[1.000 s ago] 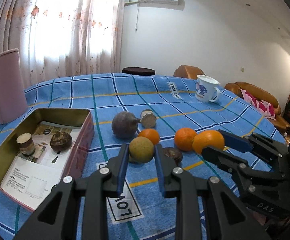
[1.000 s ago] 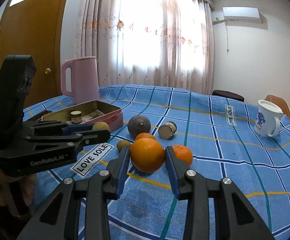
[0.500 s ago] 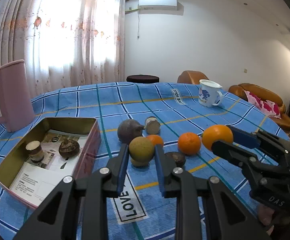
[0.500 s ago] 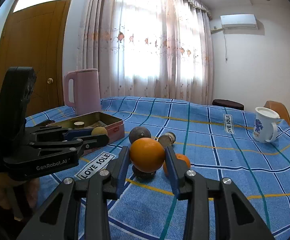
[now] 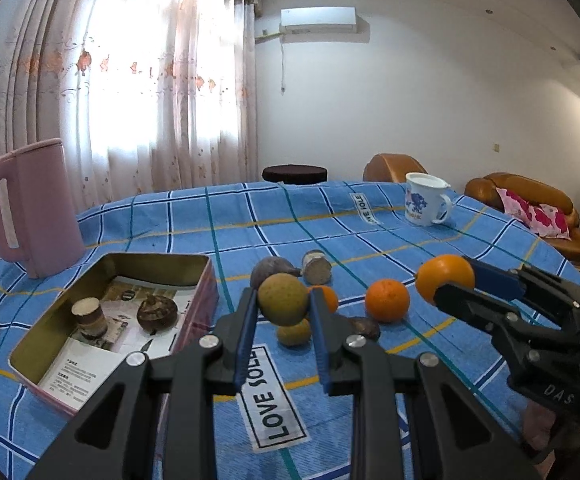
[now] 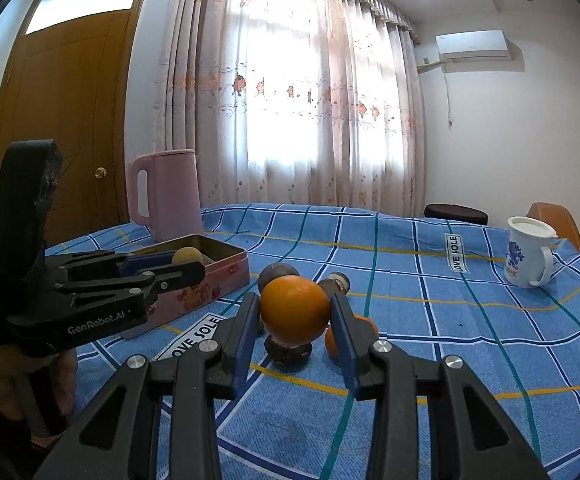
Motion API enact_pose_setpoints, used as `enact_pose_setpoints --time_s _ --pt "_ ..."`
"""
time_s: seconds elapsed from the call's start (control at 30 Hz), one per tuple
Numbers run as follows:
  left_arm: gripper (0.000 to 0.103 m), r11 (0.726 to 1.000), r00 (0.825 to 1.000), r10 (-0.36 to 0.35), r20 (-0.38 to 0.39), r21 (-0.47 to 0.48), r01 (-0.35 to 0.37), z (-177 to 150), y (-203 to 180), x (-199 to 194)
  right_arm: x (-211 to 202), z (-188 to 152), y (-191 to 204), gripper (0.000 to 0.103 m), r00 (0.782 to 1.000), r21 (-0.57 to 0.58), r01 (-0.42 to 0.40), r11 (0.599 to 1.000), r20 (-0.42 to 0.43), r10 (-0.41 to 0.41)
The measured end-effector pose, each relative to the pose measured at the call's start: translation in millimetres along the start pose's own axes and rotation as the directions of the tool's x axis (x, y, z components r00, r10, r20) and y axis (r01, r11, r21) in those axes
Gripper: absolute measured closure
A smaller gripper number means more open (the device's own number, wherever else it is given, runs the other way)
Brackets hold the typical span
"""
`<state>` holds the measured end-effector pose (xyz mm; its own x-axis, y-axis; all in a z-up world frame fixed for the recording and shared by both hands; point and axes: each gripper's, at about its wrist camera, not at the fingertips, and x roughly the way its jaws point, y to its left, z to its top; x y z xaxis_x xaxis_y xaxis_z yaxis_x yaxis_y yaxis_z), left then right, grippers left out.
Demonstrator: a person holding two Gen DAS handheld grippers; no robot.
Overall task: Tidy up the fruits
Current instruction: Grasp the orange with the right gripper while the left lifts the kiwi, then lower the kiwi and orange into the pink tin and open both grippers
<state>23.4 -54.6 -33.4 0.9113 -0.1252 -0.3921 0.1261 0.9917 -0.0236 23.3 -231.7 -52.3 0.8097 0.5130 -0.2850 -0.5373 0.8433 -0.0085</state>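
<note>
both fruits lifted higher since a sec ago | left gripper [image 5: 284, 330] jaws pinching yellow-green fruit [image 5: 283, 299], right gripper [image 6: 294, 336] jaws on orange [image 6: 294, 309] | both above tabletop [image 5: 389, 248] right of tin box [image 5: 206, 292] | round, firm, slippery; hold at widest part

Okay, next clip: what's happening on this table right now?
A person is sorting fruit with two handheld grippers. The left gripper holds a yellow-green fruit lifted off the blue checked tablecloth, and the right gripper holds a large orange. Both are airborne. The open tin box already contains two brown items; several fruits remain on the cloth.
</note>
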Motion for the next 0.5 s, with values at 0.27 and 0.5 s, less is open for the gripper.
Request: enact_pose_setpoints --time_s 0.27,0.5 --pt "0.076 1.0 1.0 0.013 0.016 -0.01 -0.013 2.1 9.7 -5.6 3.0 4.9 -1.8 0.065 1.0 0.021 0.009 1.0 -0.014 -0.009" --pt "0.076 0.998 0.999 0.031 0.017 -0.046 -0.03 4.0 25.3 -9.4 10.8 23.5 8.6 0.065 1.0 -0.006 -0.02 1.0 -0.023 0.02"
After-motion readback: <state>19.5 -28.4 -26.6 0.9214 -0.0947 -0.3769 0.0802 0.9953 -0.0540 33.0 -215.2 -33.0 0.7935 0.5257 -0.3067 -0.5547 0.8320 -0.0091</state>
